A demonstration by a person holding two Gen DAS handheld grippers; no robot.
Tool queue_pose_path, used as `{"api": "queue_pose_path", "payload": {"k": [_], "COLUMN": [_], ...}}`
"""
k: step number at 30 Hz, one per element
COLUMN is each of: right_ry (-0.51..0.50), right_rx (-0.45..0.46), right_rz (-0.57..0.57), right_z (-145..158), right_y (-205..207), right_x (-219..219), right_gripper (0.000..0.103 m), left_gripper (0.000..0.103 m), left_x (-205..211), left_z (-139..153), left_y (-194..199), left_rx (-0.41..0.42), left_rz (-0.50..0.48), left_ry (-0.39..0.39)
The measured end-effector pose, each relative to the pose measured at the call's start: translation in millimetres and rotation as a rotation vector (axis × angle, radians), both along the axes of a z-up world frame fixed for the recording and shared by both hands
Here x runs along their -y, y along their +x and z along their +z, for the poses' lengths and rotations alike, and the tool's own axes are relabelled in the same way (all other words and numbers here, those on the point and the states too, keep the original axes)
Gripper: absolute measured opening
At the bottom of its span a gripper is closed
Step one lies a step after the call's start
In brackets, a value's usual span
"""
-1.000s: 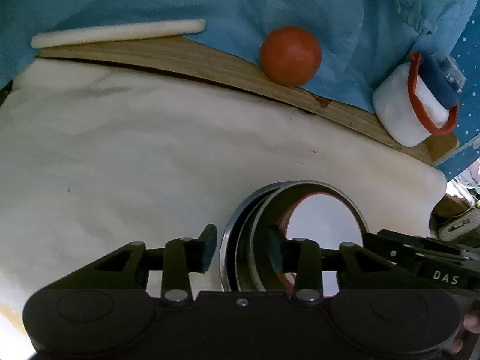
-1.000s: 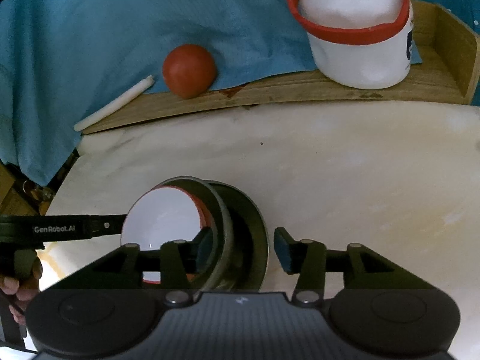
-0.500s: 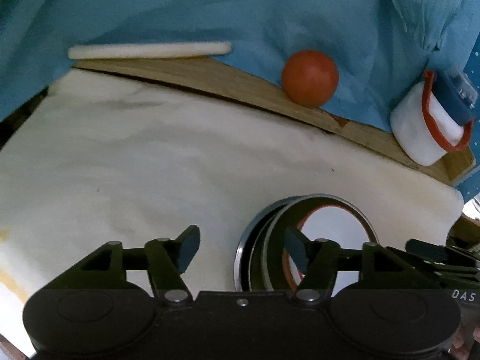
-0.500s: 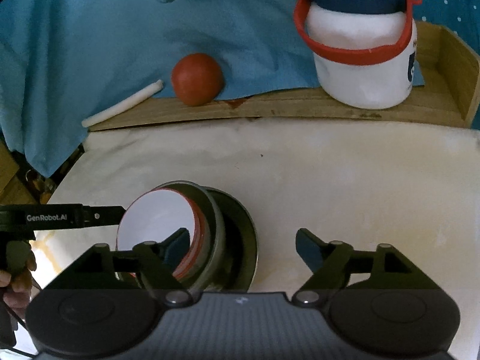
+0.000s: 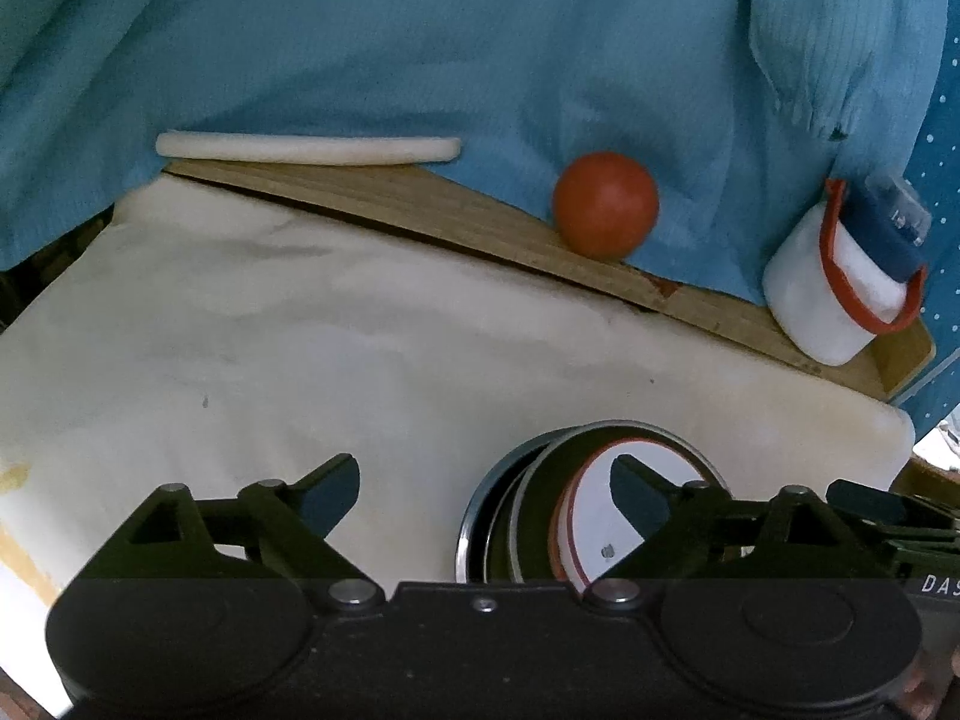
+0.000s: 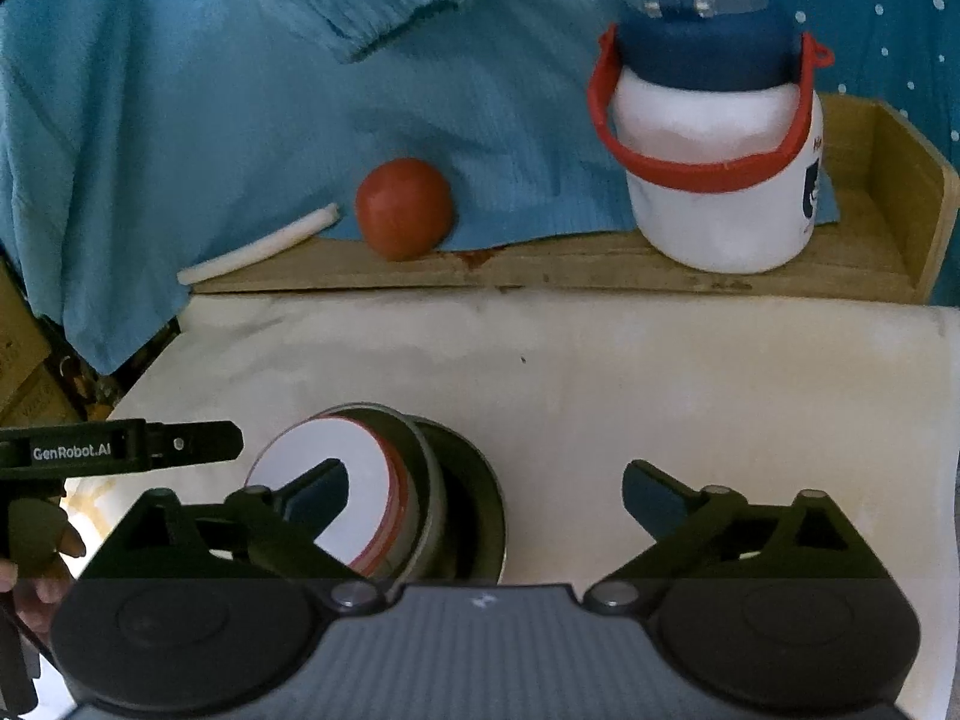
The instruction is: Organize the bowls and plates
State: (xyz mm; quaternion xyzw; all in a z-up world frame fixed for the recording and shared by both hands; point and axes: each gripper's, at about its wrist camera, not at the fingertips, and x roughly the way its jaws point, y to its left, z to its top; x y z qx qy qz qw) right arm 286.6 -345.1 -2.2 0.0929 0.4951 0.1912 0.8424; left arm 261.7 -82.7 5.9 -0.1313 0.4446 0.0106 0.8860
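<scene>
Both the left tool (image 5: 483, 495) and right tool (image 6: 485, 492) are opening, letting go of the nested bowls (image 6: 432, 498) now resting on the cream-covered tabletop (image 5: 360, 348), stacking apparently done.

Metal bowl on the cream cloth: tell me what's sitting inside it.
The metal bowl holds a second steel dish tilted in it, with a red-rimmed white plate leaning inside that. Anything beneath them is hidden by the dishes and the gripper bodies.
</scene>
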Motion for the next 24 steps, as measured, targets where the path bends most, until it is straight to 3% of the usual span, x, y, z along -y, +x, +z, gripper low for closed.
{"api": "queue_pose_path", "payload": {"k": [3, 16, 24], "right_ry": [-0.002, -0.025, -0.052], "right_rx": [0.021, 0.117, 0.144], "right_rz": [-0.009, -0.090, -0.110], "right_z": [2, 18, 26], "right_y": [0, -14, -29], "right_x": [-1, -7, -10], "right_gripper": [0.103, 0.103, 0.103], "left_gripper": [0.101, 0.102, 0.102], "left_x": [-1, -6, -1], "left_z": [2, 16, 21], "left_y": [-4, -20, -36], "left_rx": [0.026, 0.128, 0.233], "left_rz": [0.009, -0.013, -0.030], "left_ry": [0.001, 0.020, 0.091]}}
